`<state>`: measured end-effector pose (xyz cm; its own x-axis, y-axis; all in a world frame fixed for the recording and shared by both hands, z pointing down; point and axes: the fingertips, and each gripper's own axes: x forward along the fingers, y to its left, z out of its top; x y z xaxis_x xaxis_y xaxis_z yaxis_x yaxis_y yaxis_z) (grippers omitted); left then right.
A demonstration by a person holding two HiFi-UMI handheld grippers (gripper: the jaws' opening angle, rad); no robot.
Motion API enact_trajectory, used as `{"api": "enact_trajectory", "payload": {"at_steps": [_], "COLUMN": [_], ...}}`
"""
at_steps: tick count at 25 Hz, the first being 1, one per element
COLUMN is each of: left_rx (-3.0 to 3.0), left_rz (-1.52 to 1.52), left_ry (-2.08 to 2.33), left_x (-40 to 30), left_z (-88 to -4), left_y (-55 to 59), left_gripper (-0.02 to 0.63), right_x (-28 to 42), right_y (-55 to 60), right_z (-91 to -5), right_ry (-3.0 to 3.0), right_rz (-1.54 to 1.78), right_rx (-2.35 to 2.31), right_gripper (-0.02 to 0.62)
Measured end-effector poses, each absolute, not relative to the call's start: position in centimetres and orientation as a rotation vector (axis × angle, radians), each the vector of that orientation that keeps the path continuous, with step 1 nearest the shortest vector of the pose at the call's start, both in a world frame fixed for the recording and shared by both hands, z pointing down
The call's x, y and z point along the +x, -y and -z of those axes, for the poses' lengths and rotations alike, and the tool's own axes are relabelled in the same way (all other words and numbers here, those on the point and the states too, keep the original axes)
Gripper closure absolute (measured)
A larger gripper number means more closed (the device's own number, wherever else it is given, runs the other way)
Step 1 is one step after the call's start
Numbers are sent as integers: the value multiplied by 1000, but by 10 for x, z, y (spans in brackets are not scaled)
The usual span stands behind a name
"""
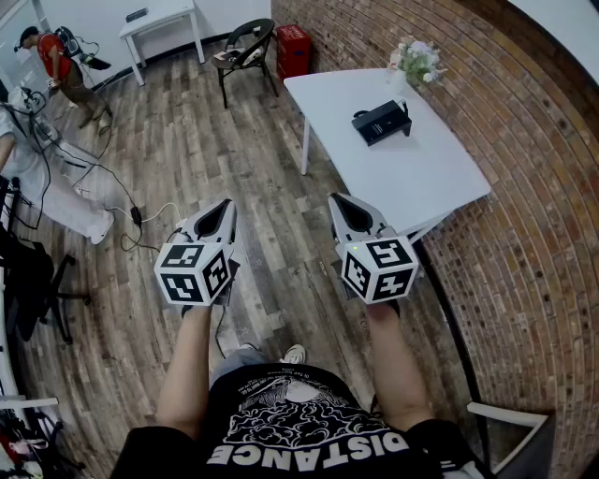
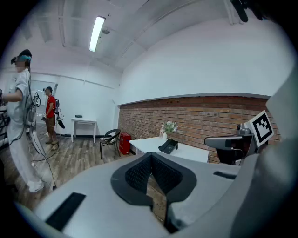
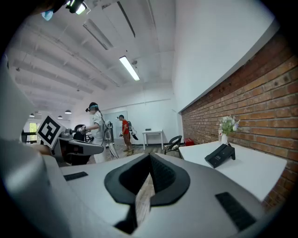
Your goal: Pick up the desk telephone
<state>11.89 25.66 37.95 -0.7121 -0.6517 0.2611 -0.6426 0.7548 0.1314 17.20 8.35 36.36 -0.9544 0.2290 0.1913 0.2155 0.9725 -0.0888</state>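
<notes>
Approach step. Left gripper (image 1: 222,210), right gripper (image 1: 340,203): jaws together, empty, frame centre. Phone (image 1: 381,123) on table (image 1: 416,182), upper right, well apart; handset seemingly cradled. Next: step closer, open jaws.

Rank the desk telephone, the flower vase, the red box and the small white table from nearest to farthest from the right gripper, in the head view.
1. desk telephone, on the big table ahead of the right gripper.
2. flower vase, at that table's far end.
3. red box, against the brick wall beyond.
4. small white table, farthest, off to the left.
</notes>
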Motion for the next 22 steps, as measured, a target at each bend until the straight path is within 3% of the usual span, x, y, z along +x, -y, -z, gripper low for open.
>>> {"api": "enact_trajectory", "payload": {"at_steps": [12,22], "left_rx": [1044,1130], "left_rz": [60,80], "left_ry": [2648,2616], "left_x": [82,3], "left_z": [-386,-390], "left_y": [-235,-216], "left_gripper": [598,597], "right_x": [140,63], "right_y": [-68,-62], "right_z": [-376,-381], "right_ry": [2909,2909], "right_rz": [-112,-106], "right_rx": [-310,-281], "right_gripper": [592,592]}}
